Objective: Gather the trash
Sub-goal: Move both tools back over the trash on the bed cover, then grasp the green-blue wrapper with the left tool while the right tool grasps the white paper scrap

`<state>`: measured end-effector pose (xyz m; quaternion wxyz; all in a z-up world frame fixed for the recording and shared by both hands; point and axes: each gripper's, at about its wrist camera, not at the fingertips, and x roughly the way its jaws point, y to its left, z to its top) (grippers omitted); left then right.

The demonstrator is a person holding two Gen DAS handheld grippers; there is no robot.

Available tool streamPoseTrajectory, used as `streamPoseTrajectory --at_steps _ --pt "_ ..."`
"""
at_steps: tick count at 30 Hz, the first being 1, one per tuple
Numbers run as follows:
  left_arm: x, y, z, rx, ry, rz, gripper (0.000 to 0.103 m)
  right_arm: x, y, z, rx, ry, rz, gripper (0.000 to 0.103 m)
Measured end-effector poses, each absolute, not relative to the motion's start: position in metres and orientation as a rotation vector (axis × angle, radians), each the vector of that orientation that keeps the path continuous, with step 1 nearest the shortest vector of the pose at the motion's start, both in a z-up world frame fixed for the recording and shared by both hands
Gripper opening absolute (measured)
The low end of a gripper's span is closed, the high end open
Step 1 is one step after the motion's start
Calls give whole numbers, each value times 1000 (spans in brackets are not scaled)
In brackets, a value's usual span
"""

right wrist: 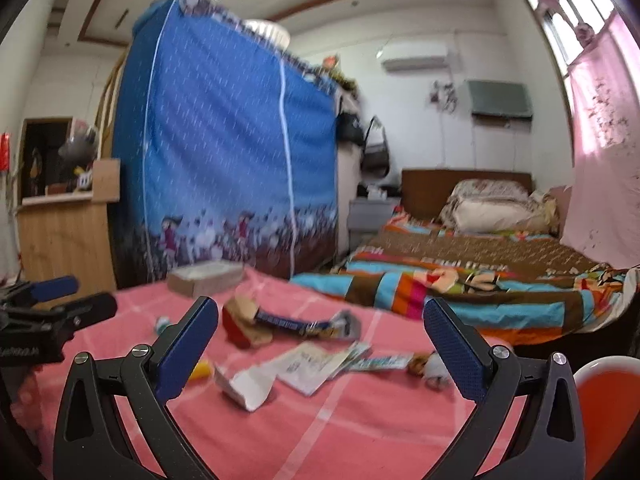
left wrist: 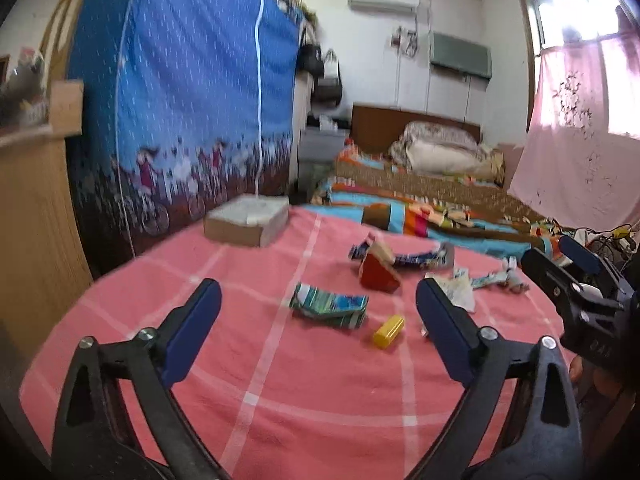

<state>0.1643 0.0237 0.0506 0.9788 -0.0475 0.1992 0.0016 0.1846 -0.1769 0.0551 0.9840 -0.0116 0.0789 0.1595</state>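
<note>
- Trash lies scattered over the pink cloth with pale check lines that covers the counter in front of me.
- My left gripper hangs above the cloth with its blue-padded fingers wide apart and nothing between them.
- Beyond its gap lies a crumpled green and blue foil wrapper, and just to the right of that a small yellow plastic block.
- Farther back stands a red and tan wedge-shaped carton, touching a long blue printed wrapper that stretches off to its right.
- My right gripper also stands spread open and empty over the cloth; in the left wrist view it shows at the right edge, well apart from the left one.
- Between its fingers in its own view lie a torn white paper piece and a flat white printed sachet, the two touching.
- To their right sits a thin teal strip wrapper, with a small brown and white scrap at its far end.
- A shallow brown cardboard box rests at the cloth's far left corner, near a blue printed fabric wardrobe.
- Behind the counter is a bed with a striped multicoloured blanket.
</note>
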Motion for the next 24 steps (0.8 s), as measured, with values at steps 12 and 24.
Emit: streamPoseTrajectory --at_steps 12,24 --pt "225 43 18 -213 740 -108 79 228 -149 25 -50 505 465 83" --pt "257 32 18 -125 832 -191 80 242 -124 7 -101 646 551 48"
